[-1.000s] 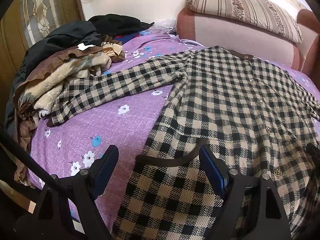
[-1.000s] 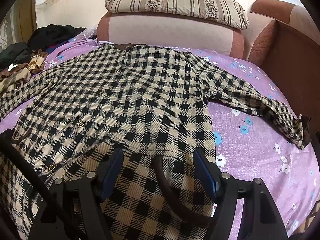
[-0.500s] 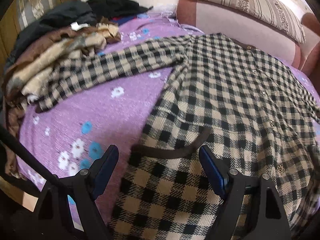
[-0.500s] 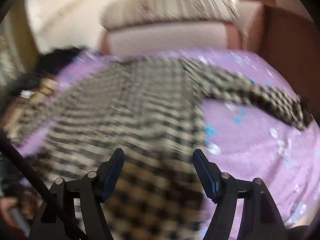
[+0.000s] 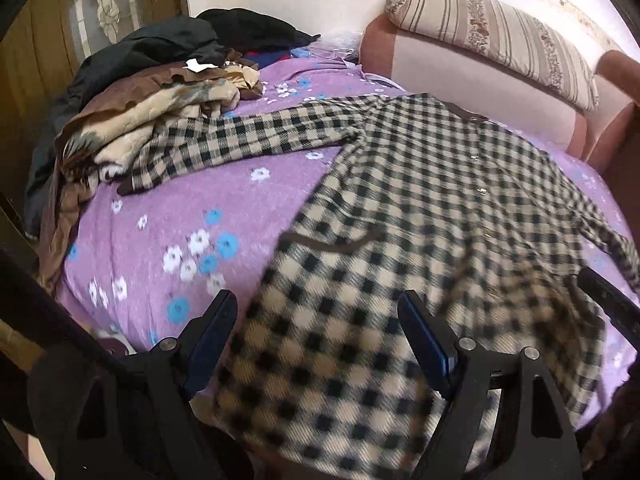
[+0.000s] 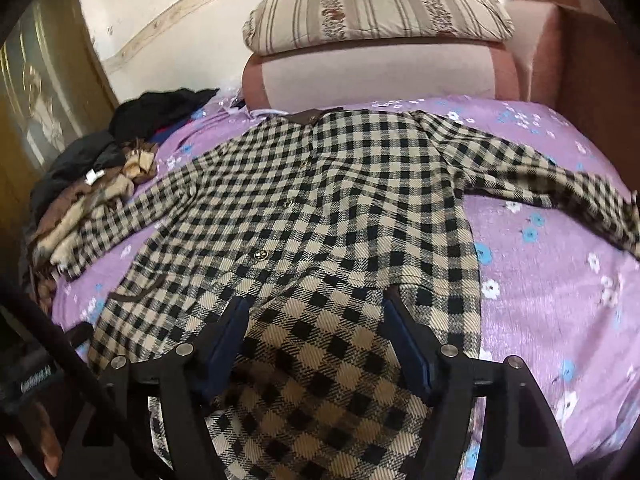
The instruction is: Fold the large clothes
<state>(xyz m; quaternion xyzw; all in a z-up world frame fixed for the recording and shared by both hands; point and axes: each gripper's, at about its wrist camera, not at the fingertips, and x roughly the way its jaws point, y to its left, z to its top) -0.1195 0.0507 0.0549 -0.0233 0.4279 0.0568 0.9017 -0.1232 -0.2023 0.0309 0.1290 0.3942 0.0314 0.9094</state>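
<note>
A large black-and-beige checked coat [image 5: 440,184] lies spread flat, front up, on the purple flowered bedspread [image 5: 180,208]. One sleeve [image 5: 240,140] reaches out to the pile at the left; the other sleeve [image 6: 560,188] stretches to the right. My left gripper [image 5: 316,312] hovers open over the coat's lower left part, near its brown-trimmed pocket [image 5: 332,244]. In the right wrist view the coat [image 6: 320,208] fills the middle, and my right gripper [image 6: 318,316] stands open above its lower hem. Cloth lies under both pairs of jaws, and neither pair presses on it.
A heap of dark and brown clothes and a blanket [image 5: 140,100] sits on the bed's left side, seen also as the heap [image 6: 80,184]. A striped pillow [image 6: 372,12] rests on the pink headboard [image 6: 372,76]. A wooden wardrobe door [image 5: 40,40] stands at the left.
Both grippers have lifted and drawn back from the coat, so more of the bed shows. The coat has not moved, and both pairs of jaws are as wide as before.
</note>
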